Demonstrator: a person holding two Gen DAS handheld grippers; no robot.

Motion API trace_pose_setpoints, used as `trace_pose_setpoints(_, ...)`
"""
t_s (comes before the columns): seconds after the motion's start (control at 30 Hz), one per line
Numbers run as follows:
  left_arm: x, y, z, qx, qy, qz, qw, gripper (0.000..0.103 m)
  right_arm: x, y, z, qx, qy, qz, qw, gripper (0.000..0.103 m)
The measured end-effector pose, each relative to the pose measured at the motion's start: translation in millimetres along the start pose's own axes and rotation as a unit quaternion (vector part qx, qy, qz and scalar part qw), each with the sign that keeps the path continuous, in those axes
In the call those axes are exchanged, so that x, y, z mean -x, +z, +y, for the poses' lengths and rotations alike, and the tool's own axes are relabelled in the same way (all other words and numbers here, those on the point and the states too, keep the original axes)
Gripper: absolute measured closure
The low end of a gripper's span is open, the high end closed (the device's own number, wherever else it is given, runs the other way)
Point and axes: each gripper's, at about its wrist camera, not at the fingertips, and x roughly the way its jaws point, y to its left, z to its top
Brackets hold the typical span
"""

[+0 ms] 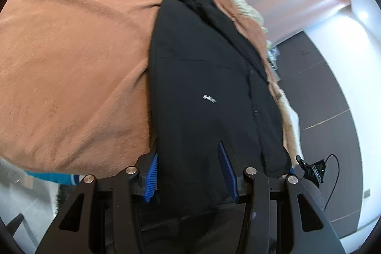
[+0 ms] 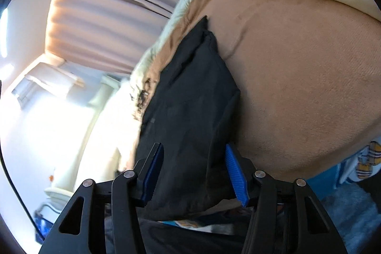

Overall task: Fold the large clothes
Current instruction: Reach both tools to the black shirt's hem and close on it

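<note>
Spread over the bed's orange blanket (image 1: 71,51) lies a black jacket (image 1: 202,77) (soft, limp, bulky); left gripper (image 1: 190,173) and right gripper (image 2: 194,173), both half-open, straddle its near hem, the best hold.

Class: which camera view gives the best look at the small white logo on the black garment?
The left wrist view: the white logo sits clearly on the black garment. The right wrist view shows the garment, but no logo is visible there.
</note>
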Motion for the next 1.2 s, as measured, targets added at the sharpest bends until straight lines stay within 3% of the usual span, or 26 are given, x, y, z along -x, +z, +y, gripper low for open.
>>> trace_pose_setpoints(0.07, -2.1, -1.8, 0.8, 0.003, 0.009, -0.002, 1.0, 0.059, -6.1, -3.5, -5.2, -0.006, -0.025, 0.01, 1.0, 0.053)
trace_pose_setpoints(0.17, -2.2, -3.6, 4.5, 0.015, 0.012, -0.008, 0.9998, 0.064, -10.4, -8.0, -7.8, -0.013, -0.031, 0.008, 0.999, 0.055)
trace_pose_setpoints(0.23, -3.5, -4.1, 7.9, 0.026, 0.024, -0.007, 0.9993, 0.076, -10.3, -7.8, -9.8, -0.018, -0.038, 0.009, 0.999, 0.057)
trace_pose_setpoints(0.27, -2.8, -4.9, 9.0, 0.033, 0.026, -0.006, 0.9991, 0.076, -10.5, -8.2, -10.3, -0.022, -0.05, 0.011, 0.998, 0.064)
trace_pose_setpoints(0.33, -1.1, -5.7, 6.9, 0.037, 0.028, -0.006, 0.9989, 0.076, -7.6, -7.7, -13.8, -0.03, -0.058, 0.013, 0.998, 0.067)
trace_pose_setpoints(0.63, -0.4, -7.3, 4.6, 0.047, 0.029, -0.001, 0.9985, 0.076, 6.8, -13.7, -18.8, -0.029, -0.092, 0.022, 0.995, 0.065)
trace_pose_setpoints(0.7, 0.9, -7.7, 6.3, 0.049, 0.026, 0.0, 0.9984, 0.076, 12.2, -13.4, -21.9, -0.029, -0.091, 0.016, 0.995, 0.054)
trace_pose_setpoints(0.77, 2.0, -9.0, 7.2, 0.048, 0.026, 0.0, 0.9985, 0.076, 20.0, -15.8, -29.5, -0.042, -0.078, 0.004, 0.996, 0.029)
trace_pose_setpoints(0.8, 1.3, -8.4, 8.2, 0.052, 0.024, 0.0, 0.9984, 0.076, 21.3, -17.3, -31.8, -0.048, -0.072, 0.002, 0.996, 0.027)
trace_pose_setpoints(0.93, 1.1, -7.5, 9.1, 0.062, 0.008, 0.002, 0.9981, 0.076, 13.2, -22.8, -39.3, -0.072, -0.011, 0.015, 0.997, 0.027)
trace_pose_setpoints(1.1, 2.8, -5.4, 5.1, 0.059, -0.021, 0.002, 0.998, 0.075, -1.4, -20.5, -27.2, -0.069, 0.028, 0.023, 0.997, 0.028)
trace_pose_setpoints(1.2, 1.4, -3.8, 8.3, 0.067, -0.03, -0.002, 0.9973, 0.064, 2.4, -16.1, -17.0, -0.057, 0.071, 0.006, 0.996, 0.028)
